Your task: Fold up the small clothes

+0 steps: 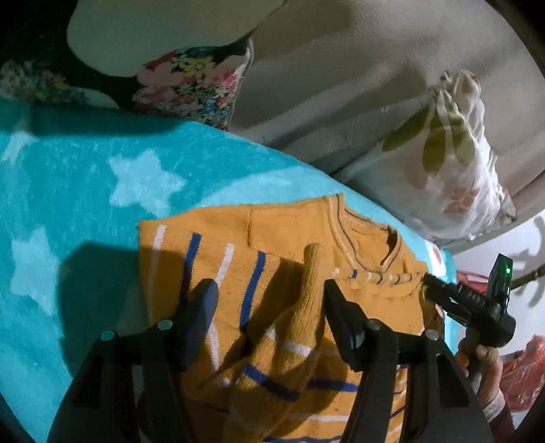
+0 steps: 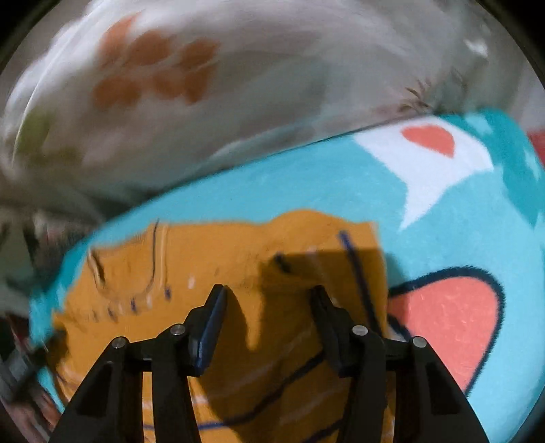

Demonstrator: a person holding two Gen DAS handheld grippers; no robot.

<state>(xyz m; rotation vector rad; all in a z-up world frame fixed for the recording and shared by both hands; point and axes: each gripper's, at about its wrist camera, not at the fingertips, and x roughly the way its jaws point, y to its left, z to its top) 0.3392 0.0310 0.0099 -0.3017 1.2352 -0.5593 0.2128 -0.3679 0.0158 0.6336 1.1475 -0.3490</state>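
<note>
An orange knit sweater (image 1: 272, 245) with blue and white stripes lies on a turquoise star-print blanket (image 1: 68, 191). Its sleeve (image 1: 311, 289) is folded across the body. My left gripper (image 1: 269, 289) is open just above the sweater, one finger on each side of the sleeve, holding nothing. My right gripper (image 1: 431, 284) shows at the right, its tips at the sweater's shoulder near the collar (image 1: 374, 245). In the blurred right wrist view my right gripper (image 2: 269, 293) is open over the sweater (image 2: 238, 245), empty.
A white floral pillow (image 1: 456, 163) lies past the blanket's far edge. A dark floral cloth (image 1: 190, 85) and a pale cushion (image 1: 153, 30) sit at the upper left. Red plastic (image 1: 524, 371) is at the right. The blanket (image 2: 460, 211) has pink heart patches.
</note>
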